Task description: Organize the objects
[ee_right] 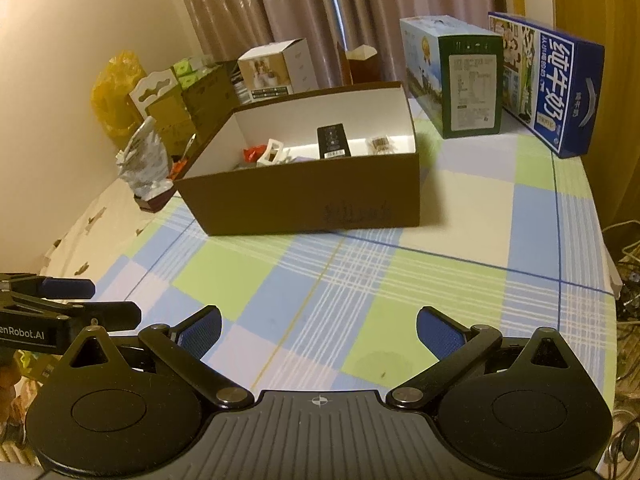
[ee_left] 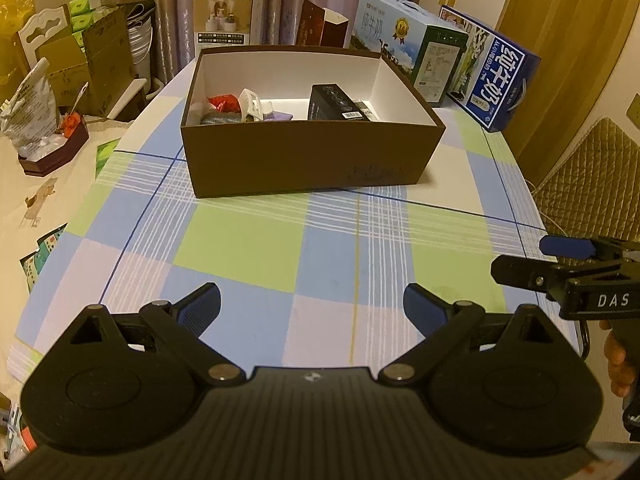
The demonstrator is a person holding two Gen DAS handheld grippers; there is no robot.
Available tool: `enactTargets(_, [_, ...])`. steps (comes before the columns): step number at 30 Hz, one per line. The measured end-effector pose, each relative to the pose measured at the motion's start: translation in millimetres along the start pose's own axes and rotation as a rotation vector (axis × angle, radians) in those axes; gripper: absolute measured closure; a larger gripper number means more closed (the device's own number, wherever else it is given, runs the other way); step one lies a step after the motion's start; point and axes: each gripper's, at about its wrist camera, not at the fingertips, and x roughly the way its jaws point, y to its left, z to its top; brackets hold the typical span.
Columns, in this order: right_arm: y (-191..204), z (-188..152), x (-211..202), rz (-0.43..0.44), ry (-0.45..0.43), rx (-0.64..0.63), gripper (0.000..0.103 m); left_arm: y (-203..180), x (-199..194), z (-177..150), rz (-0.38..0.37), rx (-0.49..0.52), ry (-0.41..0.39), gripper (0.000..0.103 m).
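Observation:
A brown open box (ee_left: 308,160) (ee_right: 312,204) with a white inside stands on the checked tablecloth, far side of the table. Inside lie a black carton (ee_left: 334,102) (ee_right: 334,142), a white plastic piece (ee_left: 252,104) (ee_right: 272,152), a red item (ee_left: 220,103) (ee_right: 253,153) and other small things. My left gripper (ee_left: 312,308) hovers open over the cloth well in front of the box, nothing between its fingers. My right gripper (ee_right: 318,330) is also open and empty, at about the same distance from the box. Each gripper shows at the edge of the other's view.
Two milk cartons (ee_left: 408,60) (ee_left: 492,76) stand behind and right of the box, with smaller cartons (ee_left: 228,16) at the back by the curtain. Clutter (ee_left: 52,120) fills the left side. A quilted chair back (ee_left: 592,176) is at right.

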Motion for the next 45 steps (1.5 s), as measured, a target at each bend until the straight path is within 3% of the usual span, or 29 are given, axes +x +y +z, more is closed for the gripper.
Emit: enactTargets(45, [-3.1, -6.9, 7.3, 0.004, 0.027, -0.004, 0.002, -8.8, 6.7, -2.2, 0.025, -0.014, 0.003, 0.007])
